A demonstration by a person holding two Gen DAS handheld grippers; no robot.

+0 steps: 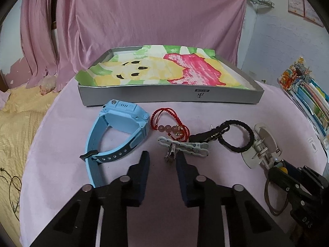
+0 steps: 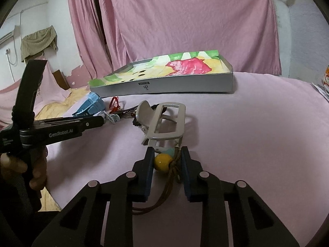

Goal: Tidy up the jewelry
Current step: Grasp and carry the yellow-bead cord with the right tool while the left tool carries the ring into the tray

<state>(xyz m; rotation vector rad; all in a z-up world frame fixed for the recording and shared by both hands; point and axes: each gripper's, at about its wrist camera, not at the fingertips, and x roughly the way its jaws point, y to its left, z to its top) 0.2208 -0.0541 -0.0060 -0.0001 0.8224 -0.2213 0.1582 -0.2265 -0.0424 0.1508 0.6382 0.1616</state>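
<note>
On the pink cloth in the left wrist view lie a light-blue watch (image 1: pixel 121 131), a red cord bracelet with pink beads (image 1: pixel 170 126), a small white hair clip (image 1: pixel 183 146), a black braided bracelet (image 1: pixel 234 135) and a clear claw clip (image 1: pixel 261 144). My left gripper (image 1: pixel 162 156) is open, its tips just short of the white clip. Behind them stands a grey tray (image 1: pixel 170 96) lined with a colourful picture. My right gripper (image 2: pixel 167 154) is open, straddling a yellow bead (image 2: pixel 163 162) on a brown cord (image 2: pixel 170 177); the bead touches the left finger. The claw clip (image 2: pixel 164 121) lies just beyond.
A pink curtain (image 1: pixel 133 20) hangs behind the tray (image 2: pixel 185 86). Colourful papers (image 1: pixel 304 94) are stacked at the table's right edge. A yellow blanket (image 1: pixel 16 123) lies off the left edge. A hand (image 2: pixel 20 168) holds the left gripper (image 2: pixel 92 121) at the right wrist view's left.
</note>
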